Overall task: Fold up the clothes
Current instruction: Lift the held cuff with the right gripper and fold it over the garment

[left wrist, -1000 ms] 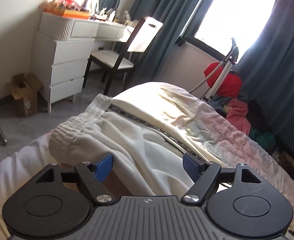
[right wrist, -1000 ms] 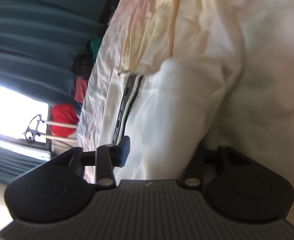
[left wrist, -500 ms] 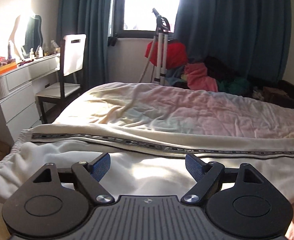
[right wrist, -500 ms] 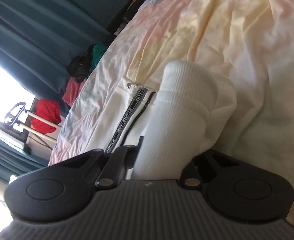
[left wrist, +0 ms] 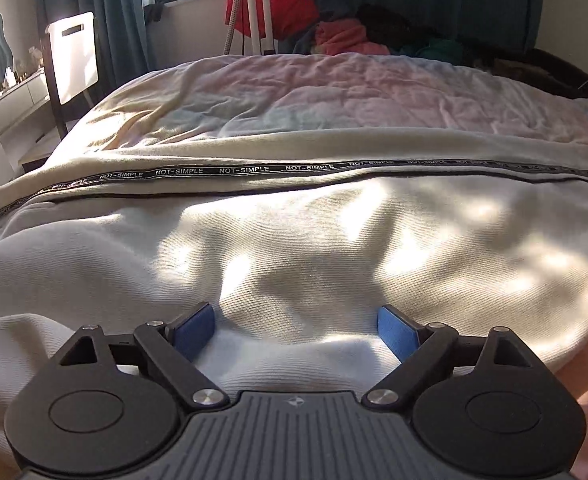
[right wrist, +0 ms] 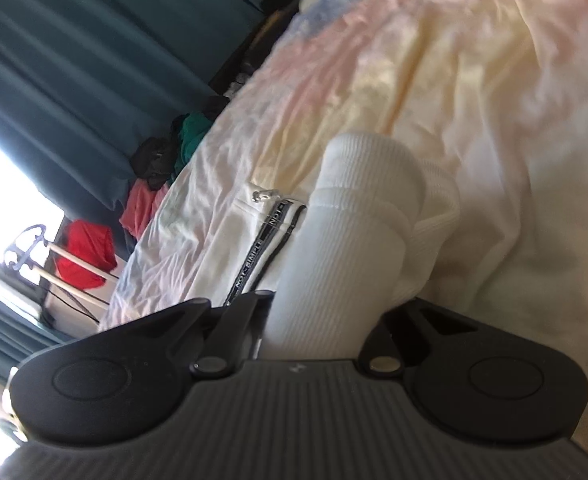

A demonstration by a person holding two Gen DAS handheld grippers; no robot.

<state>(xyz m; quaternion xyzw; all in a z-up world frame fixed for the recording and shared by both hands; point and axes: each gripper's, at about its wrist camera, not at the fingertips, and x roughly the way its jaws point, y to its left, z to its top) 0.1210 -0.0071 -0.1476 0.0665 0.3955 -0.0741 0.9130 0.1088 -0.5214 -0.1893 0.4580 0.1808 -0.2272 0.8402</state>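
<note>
Cream-white knit track trousers with a black lettered side stripe (left wrist: 294, 240) lay lengthwise across the pastel quilted bed (left wrist: 333, 92), the stripe (left wrist: 246, 169) running along their far edge in the left wrist view. My left hand-held gripper (left wrist: 295, 330) sat low over the near edge of the cloth with its blue pads (left wrist: 196, 330) wide apart; its jaws had just been opening further, and fabric lay between them but was not yet pinched. My right hand-held gripper (right wrist: 317, 320) had just been closing, and it stood clamped on the trousers' ribbed white cuff (right wrist: 345, 240), which rose bunched out of the jaws beside the small metal zip pull (right wrist: 262, 196). I judged the step in hand to be taking a second hold before carrying the leg end over toward the waist. To do it well, I reckoned the left pads should bite a shallow ridge of both layers at the near edge, not the quilt beneath. I would keep the right grip firm and lift both hands together, so the stripe stayed straight and the fold fell square.
</note>
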